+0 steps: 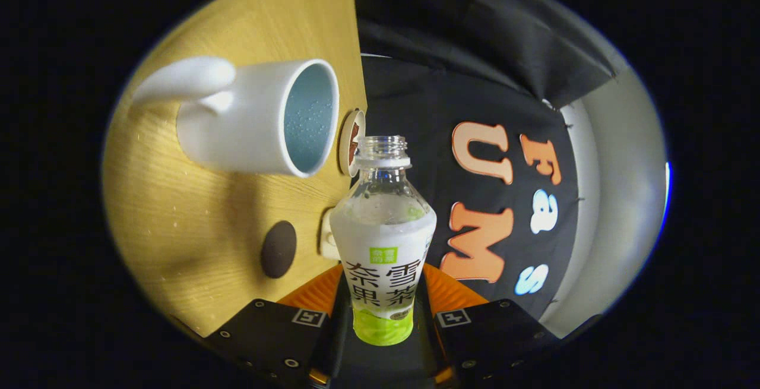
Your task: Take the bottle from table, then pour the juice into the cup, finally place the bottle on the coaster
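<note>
A clear bottle (383, 240) with a white and green label and no cap sits between my fingers, and my gripper (382, 320) is shut on its lower body. The whole view is rolled about a quarter turn, so the bottle lies tipped relative to the wooden table (178, 217). Its open mouth is beside and just past the rim of the white mug (255, 119), which has a pale blue inside and its handle on the far side from the bottle. A dark round coaster (278, 249) lies on the table near the bottle's shoulder.
A small round wood-rimmed disc (351, 139) lies at the table's edge between the mug and the bottle's mouth. A small white thing (326, 236) sits by the edge behind the bottle. Past the edge hangs the black cloth wall (475, 80).
</note>
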### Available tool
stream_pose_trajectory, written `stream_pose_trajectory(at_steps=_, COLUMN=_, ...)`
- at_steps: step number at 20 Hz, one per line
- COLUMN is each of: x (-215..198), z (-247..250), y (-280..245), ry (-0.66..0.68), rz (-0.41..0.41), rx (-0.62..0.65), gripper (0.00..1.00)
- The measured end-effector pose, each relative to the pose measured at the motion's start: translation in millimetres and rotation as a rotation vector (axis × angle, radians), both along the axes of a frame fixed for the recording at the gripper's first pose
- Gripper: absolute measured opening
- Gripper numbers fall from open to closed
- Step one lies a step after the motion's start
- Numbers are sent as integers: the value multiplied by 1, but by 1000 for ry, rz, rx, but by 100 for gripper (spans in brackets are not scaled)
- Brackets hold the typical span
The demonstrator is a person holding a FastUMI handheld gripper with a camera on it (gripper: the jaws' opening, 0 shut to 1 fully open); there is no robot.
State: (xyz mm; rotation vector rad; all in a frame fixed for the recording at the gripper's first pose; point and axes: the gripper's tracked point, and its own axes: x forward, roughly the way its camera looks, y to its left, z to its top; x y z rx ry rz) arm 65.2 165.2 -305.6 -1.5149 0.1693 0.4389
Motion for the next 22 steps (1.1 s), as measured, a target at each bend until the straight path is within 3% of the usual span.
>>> stream_pose_trajectory(at_steps=5, x=0, z=-17, y=-1, ry=175, rz=-166, rx=258, gripper=53)
stream_pose_trajectory(at_steps=13, x=40, z=-13, y=-21, ry=228, rz=-403, rx=712, gripper=53)
stream_pose_trajectory(at_steps=15, x=42, z=-10, y=-14, ry=268, rz=-412, rx=853, gripper=54)
stream_pose_trajectory(at_steps=22, x=77, z=-24, y=-7, ry=308, rz=-528, rx=1113, gripper=53)
